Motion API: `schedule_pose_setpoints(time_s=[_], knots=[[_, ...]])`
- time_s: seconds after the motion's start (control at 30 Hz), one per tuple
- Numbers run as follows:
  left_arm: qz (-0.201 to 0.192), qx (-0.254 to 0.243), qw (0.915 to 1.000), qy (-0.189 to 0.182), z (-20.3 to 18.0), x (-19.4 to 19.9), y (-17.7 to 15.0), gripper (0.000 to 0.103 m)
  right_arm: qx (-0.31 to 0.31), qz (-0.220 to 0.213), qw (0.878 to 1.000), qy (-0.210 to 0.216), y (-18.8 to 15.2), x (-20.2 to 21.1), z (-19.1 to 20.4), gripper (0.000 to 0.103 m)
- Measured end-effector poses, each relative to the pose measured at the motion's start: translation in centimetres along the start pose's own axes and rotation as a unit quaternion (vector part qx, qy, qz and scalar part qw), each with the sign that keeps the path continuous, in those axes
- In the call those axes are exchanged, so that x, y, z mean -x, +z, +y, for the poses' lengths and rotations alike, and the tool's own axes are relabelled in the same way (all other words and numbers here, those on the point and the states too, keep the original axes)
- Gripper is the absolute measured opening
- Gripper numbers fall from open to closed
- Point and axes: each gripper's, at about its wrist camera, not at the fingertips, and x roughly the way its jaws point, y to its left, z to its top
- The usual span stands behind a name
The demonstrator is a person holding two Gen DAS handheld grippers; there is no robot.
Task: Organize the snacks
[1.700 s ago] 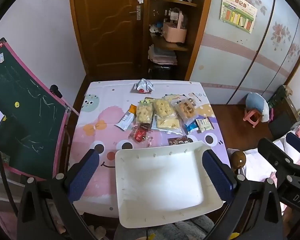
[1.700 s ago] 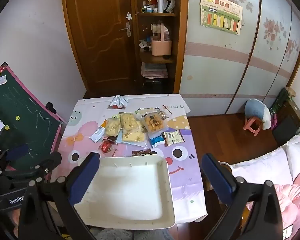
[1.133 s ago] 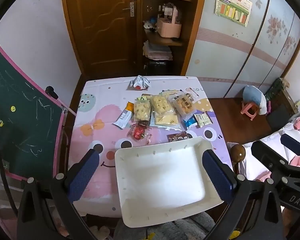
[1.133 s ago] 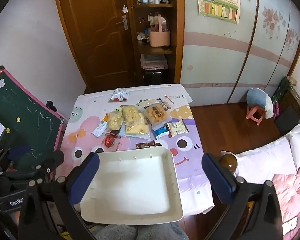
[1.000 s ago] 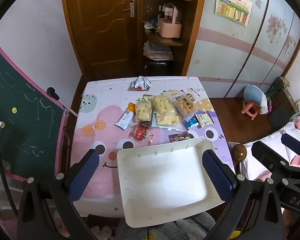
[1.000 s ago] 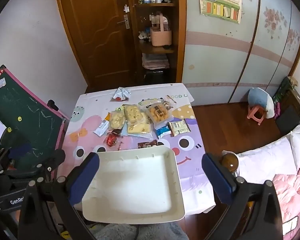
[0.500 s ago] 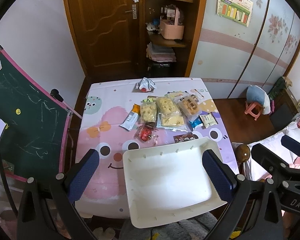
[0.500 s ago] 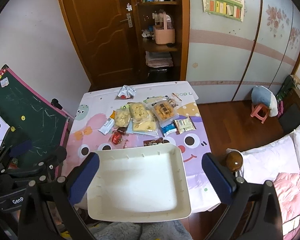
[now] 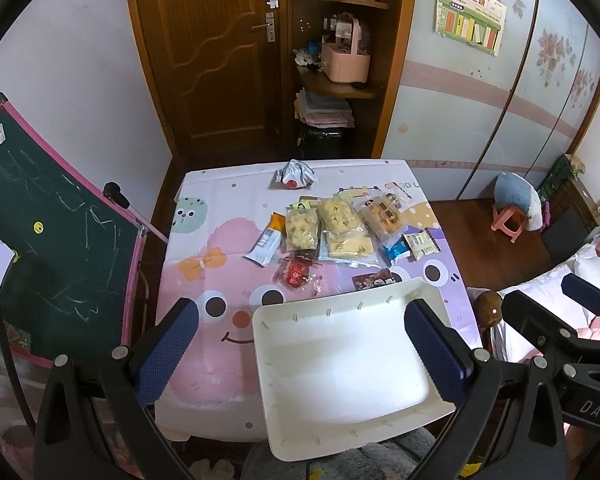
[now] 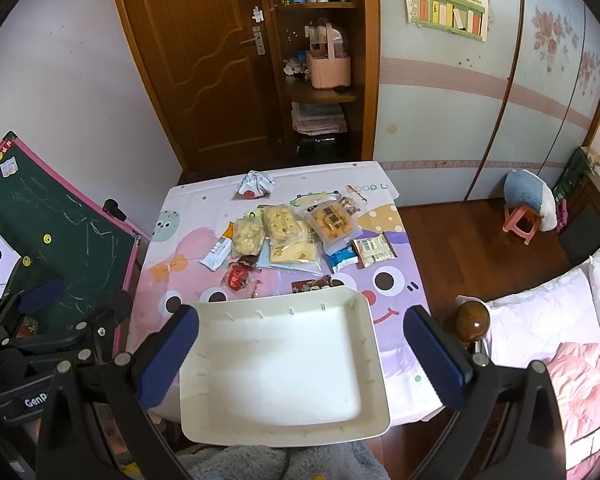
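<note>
Lying flat, white tray [image 10: 284, 364], long axis toward snacks [image 10: 288, 232].

Tablecloth [image 10: 372, 188]: "OOD L" is printed at the far right corner, the first letter hidden by a snack bag.
Right gripper body [image 9: 596, 414]: "DAS" in white letters.
Left gripper body [image 10: 34, 402]: "GenP", cut off by a finger.
Wall poster [image 9: 470, 12]: Chinese heading, too small to read.

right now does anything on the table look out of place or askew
Yes. The white tray overhangs the table's near edge and sits skewed to it. It is empty, while the snack packets lie loosely overlapping behind it. One crumpled wrapper sits alone by the far edge. Nothing looks spilled or damaged.
</note>
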Motion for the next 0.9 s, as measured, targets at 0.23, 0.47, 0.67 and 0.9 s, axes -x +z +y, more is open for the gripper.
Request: schedule_pose_setpoints(time_s=[0.23, 0.47, 0.67, 0.9], knots=[[0.000, -0.005, 1.0000, -0.003, 0.5, 0.0, 0.8, 0.102, -0.009, 0.002, 1.000, 0.003, 0.1, -0.2, 0.6, 0.103], [0.003, -0.020, 0.9997, -0.011, 0.9, -0.6, 1.5, 0.102, -0.024, 0.002, 1.000, -0.002, 0.2, -0.6, 0.8, 0.103], [0.004, -0.037, 0.9990, -0.027, 1.0, -1.3, 1.3, 0.102, -0.044, 0.004, 0.999, -0.016, 0.0, -0.9, 0.8, 0.103], [0.006, -0.049, 0.9976, -0.048, 1.4, -2.1, 1.3, 0.102, -0.065, 0.009, 0.997, -0.033, -0.9, -1.3, 1.0, 0.103]])
